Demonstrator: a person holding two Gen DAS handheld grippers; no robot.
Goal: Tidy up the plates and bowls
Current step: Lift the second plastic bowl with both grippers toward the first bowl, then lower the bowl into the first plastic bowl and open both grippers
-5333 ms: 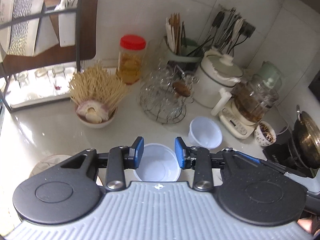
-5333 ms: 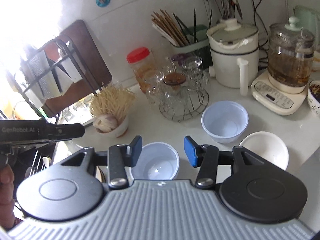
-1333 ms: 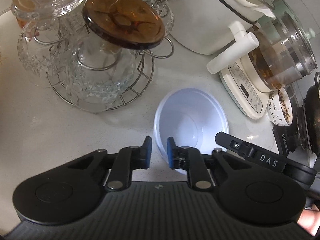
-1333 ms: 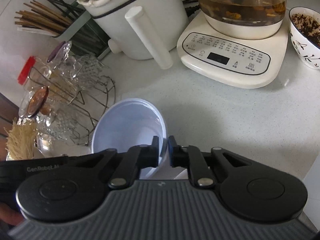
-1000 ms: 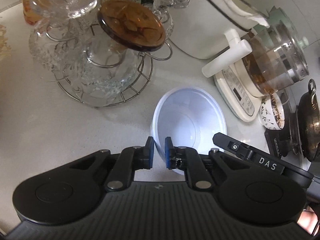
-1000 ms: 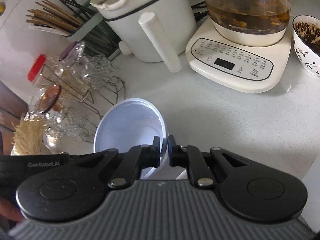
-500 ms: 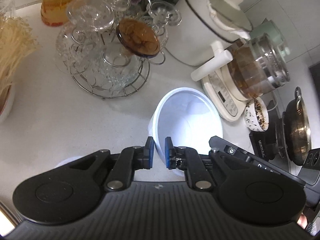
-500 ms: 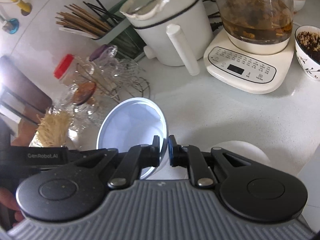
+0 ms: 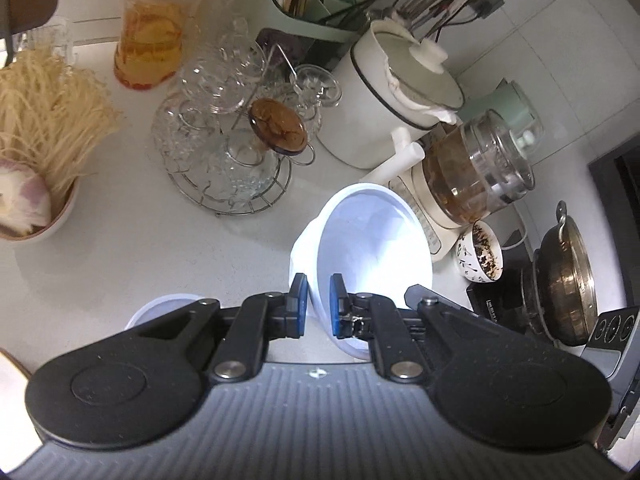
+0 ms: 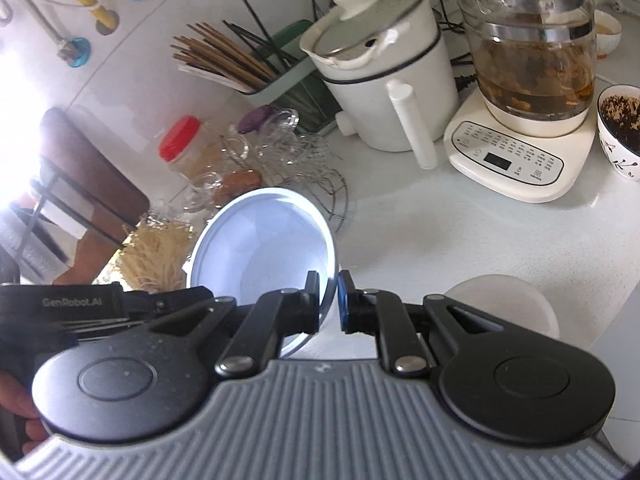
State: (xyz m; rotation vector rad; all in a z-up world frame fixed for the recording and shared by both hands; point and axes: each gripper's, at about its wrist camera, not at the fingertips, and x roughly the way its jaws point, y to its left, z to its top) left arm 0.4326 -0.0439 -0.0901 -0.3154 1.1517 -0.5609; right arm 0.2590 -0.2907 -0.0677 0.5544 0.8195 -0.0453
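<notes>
A pale blue plastic bowl [image 9: 372,248] hangs tilted above the white counter, held by both grippers. My left gripper [image 9: 318,308] is shut on its near-left rim. In the right wrist view the same bowl [image 10: 260,248] shows its inside, and my right gripper [image 10: 329,300] is shut on its right rim. A second pale plastic bowl [image 9: 160,308] rests on the counter below my left gripper, mostly hidden. A white bowl [image 10: 500,304] sits on the counter just right of my right gripper. A hand holds the left gripper's black body [image 10: 80,304].
A wire rack of glass cups [image 9: 228,152] stands behind the bowl, with a bowl of dry noodles [image 9: 40,120] and a red-lidded jar [image 9: 152,32] to the left. A white pot [image 9: 392,92], a glass kettle [image 9: 476,168], a patterned bowl [image 9: 480,252] and a wok [image 9: 564,280] crowd the right.
Both grippers have risen with the pale blue bowl, which has left the counter and tilted. More of the counter shows, and the white bowl has come into the right wrist view.
</notes>
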